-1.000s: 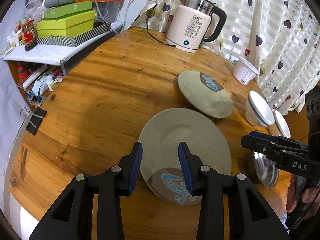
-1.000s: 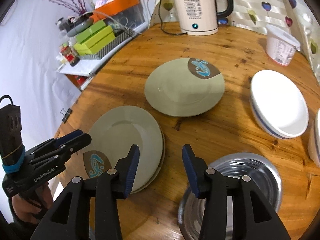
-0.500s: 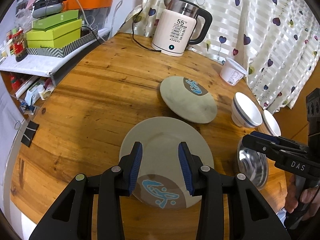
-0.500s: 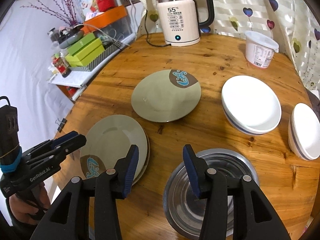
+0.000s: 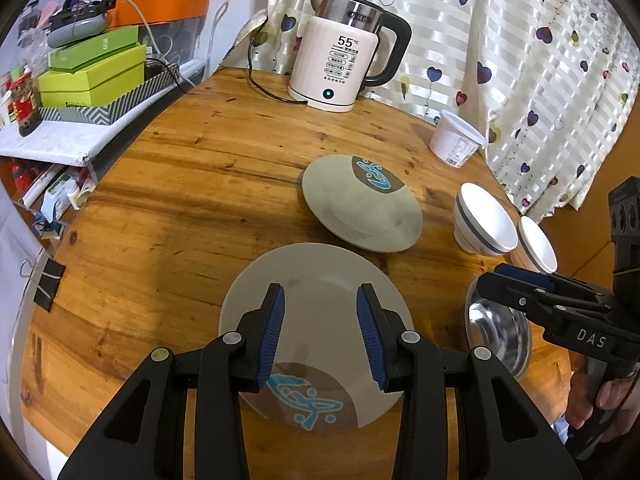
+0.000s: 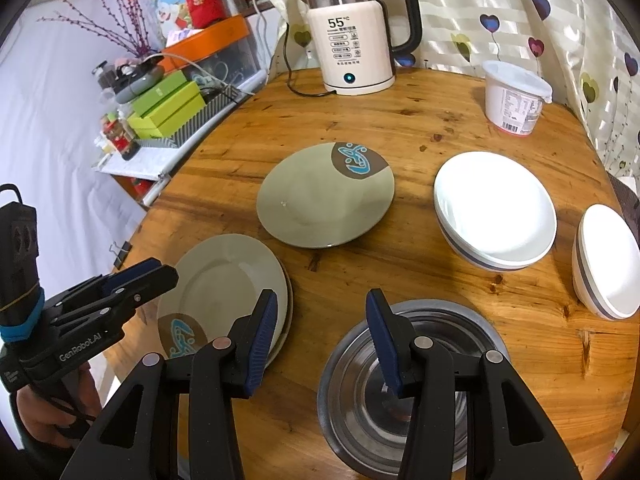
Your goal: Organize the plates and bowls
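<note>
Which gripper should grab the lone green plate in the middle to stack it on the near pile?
Probably the left hand-held gripper: it hangs open over the near pile, with the lone plate straight ahead.

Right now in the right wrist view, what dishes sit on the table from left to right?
Plate stack → single plate → steel bowl → wide white bowls → white bowl at the edge.
</note>
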### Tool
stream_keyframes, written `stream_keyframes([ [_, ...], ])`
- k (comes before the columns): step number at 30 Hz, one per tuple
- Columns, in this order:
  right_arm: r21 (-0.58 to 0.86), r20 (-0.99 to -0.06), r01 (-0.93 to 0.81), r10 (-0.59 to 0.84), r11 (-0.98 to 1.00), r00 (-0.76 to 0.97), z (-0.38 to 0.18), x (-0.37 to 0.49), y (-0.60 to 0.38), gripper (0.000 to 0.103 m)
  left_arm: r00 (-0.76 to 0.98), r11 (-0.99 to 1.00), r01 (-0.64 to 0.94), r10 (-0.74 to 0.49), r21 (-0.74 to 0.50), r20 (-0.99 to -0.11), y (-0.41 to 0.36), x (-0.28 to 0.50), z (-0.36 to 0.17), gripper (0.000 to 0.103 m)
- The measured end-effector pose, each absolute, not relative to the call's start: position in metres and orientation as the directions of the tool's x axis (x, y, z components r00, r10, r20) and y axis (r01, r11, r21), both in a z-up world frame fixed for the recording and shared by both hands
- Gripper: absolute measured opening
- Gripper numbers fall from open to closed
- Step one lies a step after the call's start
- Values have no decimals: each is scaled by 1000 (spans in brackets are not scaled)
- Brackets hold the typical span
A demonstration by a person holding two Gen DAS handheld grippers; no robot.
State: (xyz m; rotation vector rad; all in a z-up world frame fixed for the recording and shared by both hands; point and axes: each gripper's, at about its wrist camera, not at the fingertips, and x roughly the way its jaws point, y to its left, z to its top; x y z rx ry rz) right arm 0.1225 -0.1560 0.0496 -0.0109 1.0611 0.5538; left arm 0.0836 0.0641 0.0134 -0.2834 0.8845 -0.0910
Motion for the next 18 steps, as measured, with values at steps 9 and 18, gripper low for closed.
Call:
stream_keyframes([
  [9,296,-827,-398,442,868,348,43,138,-160,46,608,955,-14,-228,-298,-761,67,112,10,39],
  [18,341,-830,-336,449,878,330,29,163,-156,46,577,950,8,-259,-312,-775,71,155,4,39],
])
